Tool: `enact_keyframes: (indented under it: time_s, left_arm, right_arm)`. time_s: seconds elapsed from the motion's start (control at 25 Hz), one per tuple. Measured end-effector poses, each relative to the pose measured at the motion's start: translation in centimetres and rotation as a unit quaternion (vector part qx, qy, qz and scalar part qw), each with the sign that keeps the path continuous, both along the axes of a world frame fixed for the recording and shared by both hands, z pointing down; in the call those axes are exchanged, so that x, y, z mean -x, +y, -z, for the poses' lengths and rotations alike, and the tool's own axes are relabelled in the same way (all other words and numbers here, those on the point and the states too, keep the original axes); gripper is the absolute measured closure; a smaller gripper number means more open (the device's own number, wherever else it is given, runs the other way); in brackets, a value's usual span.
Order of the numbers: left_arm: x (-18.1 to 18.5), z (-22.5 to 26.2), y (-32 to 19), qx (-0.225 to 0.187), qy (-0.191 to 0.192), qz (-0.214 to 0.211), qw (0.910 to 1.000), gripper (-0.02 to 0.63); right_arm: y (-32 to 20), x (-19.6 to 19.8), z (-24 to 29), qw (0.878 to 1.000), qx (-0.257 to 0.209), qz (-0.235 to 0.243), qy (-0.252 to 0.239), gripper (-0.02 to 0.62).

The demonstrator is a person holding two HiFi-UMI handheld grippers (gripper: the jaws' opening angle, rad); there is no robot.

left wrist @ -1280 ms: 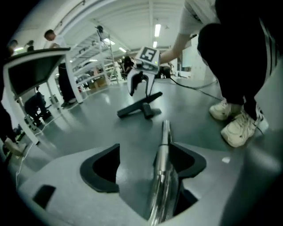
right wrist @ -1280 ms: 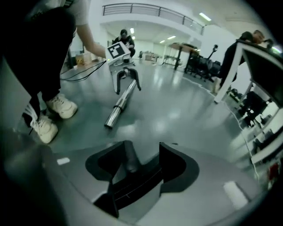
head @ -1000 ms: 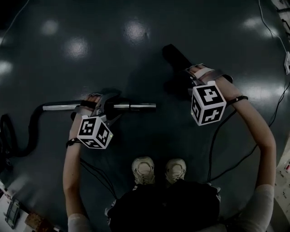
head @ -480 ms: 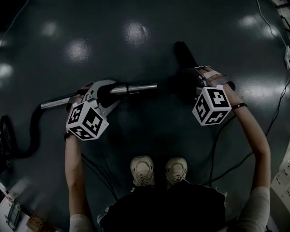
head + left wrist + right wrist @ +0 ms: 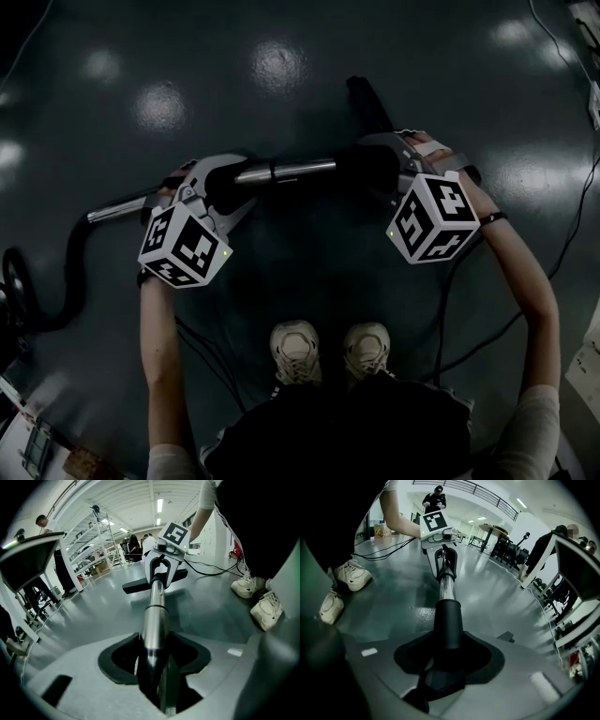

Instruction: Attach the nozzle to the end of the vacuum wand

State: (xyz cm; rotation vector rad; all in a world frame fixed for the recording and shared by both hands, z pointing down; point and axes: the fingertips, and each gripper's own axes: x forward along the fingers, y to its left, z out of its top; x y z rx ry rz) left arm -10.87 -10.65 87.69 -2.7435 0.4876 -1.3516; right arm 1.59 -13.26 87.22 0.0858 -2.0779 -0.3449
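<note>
1. Nearest the operator, both shoes [image 5: 319, 352] stand on the dark floor [image 5: 112, 56], directly below the work. Both tools are held up, clear of the floor.

2. The left hand-held gripper [image 5: 223, 184] is clamped on the vacuum wand [image 5: 291, 170]. Its jaws have just been closing, and the left gripper view shows the chrome tube seated between them. Behind this grip, the hose [image 5: 70, 272] hangs off the wand and loops down to the floor.

3. The right hand-held gripper [image 5: 380, 165] is clamped on the nozzle [image 5: 368, 103]. Its jaws have also just been closing, with the black body between them. The nozzle's collar [image 5: 447, 616] faces the wand and lies roughly in line with it.

4. The wand's free end meets the collar between the two grippers. Whether it is only touching or already partly inside cannot be told, so the step in hand is judged to be the final push together.

5. Likely faults from here:
- A small tilt between the two axes would make the tube's end catch on the collar rim and jam.
- The smooth chrome tube may slide back through the left jaws under an end-on push.
- The hose's weight may drag the wand off line.
- A shallow insertion may let the nozzle drop off once it is released.
</note>
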Motion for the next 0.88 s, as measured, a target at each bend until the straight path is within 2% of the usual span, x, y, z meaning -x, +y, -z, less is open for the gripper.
enact_keyframes:
  time_s: [0.16,0.28,0.4,0.56,0.64,0.72,0.76,0.8,0.84,0.88]
  left_arm:
    - [0.3,0.3,-1.1,-0.008,0.002,0.004,1.0,0.4]
    - [0.1,0.4,-1.1,-0.009,0.006,0.002,0.9999,0.402]
    - [0.5,0.2,-1.1,-0.008,0.008,0.009,0.9999,0.4]
    - [1.2,-0.2,-1.5,-0.015,0.002,0.015,0.9998,0.399]
    - [1.1,-0.2,-1.7,-0.013,0.011,0.019,0.9997,0.395]
    - [0.5,0.8,-2.1,-0.012,0.045,0.039,0.9982,0.382]
    - [0.3,2.1,-2.6,-0.02,0.074,0.058,0.9953,0.381]
    - [0.2,3.9,-3.4,-0.036,0.118,0.088,0.9885,0.392]
    - [0.2,6.2,-4.4,-0.056,0.175,0.126,0.9748,0.46]
    - [0.5,8.5,-5.6,-0.075,0.234,0.168,0.9546,0.518]
  right_arm:
    - [-1.1,0.4,0.5,1.0,-0.016,-0.01,0.021,0.403]
    - [-0.8,1.9,0.9,0.998,-0.043,0.02,0.038,0.403]
    - [-0.7,3.1,0.7,0.997,-0.036,0.045,0.041,0.402]
    - [-1.3,3.7,0.2,0.997,-0.048,0.043,0.04,0.402]
    - [-1.5,3.7,-0.2,0.997,-0.052,0.035,0.038,0.4]
    - [-1.6,3.4,0.4,0.999,-0.042,0.017,0.021,0.385]
    - [-1.8,3.1,1.1,1.0,-0.031,0.001,0.003,0.379]
    - [-2.0,2.9,2.0,0.999,-0.017,-0.021,-0.022,0.365]
    - [-2.4,2.8,3.3,0.997,-0.002,-0.051,-0.056,0.356]
    - [-3.1,2.7,4.7,0.991,0.01,-0.091,-0.099,0.392]
